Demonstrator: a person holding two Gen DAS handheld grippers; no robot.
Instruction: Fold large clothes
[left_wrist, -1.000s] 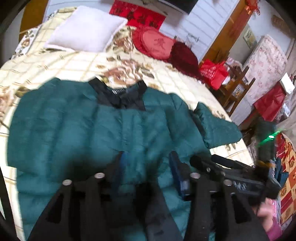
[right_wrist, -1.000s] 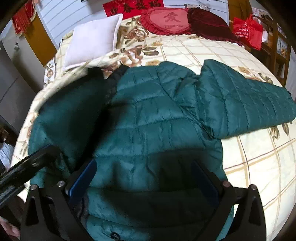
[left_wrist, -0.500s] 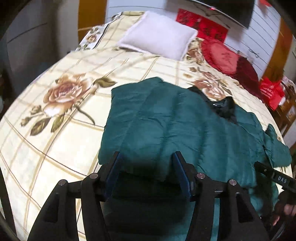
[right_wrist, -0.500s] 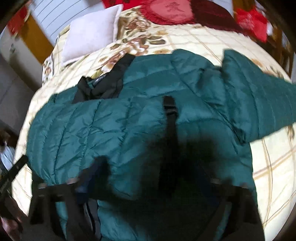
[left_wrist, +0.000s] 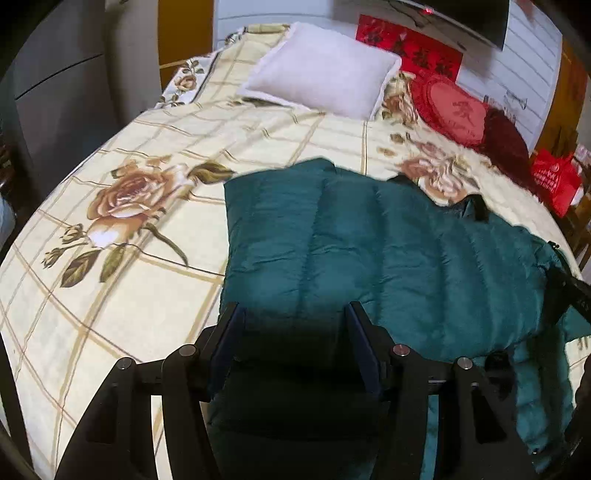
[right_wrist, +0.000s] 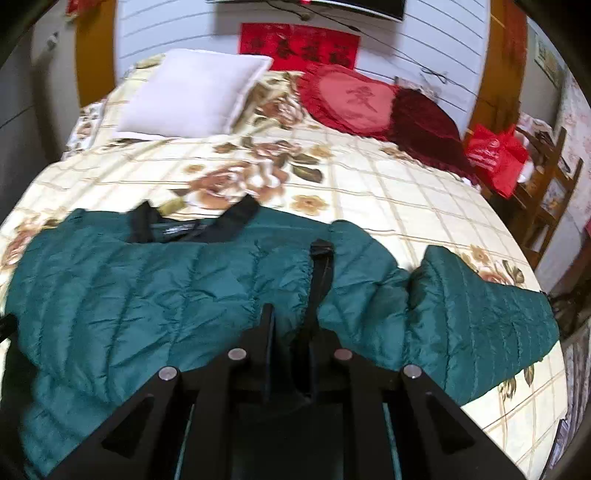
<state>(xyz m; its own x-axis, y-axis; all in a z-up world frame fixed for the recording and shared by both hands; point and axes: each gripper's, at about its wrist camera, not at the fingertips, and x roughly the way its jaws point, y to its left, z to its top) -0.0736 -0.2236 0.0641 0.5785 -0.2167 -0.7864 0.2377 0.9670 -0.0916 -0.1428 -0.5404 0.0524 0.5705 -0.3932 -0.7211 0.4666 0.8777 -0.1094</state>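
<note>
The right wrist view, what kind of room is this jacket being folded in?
Most likely a home bedroom. A green puffer jacket lies on a bed with a rose-print bedspread, a white pillow and a red heart-shaped cushion near the wall.

— What lies at the head of the bed?
— A white pillow (right_wrist: 192, 94), and to its right a red heart-shaped cushion (right_wrist: 351, 99) touching a dark maroon cushion (right_wrist: 424, 125).
— And the cover?
— A cream bedspread (left_wrist: 122, 306) with a tan grid and big brown roses.
— On the wall?
— A red banner (right_wrist: 299, 46) with dark characters, under a dark screen (right_wrist: 325, 7).
— Beside the bed?
— A red bag (right_wrist: 495, 157) near a wooden chair (right_wrist: 550, 192).
</note>
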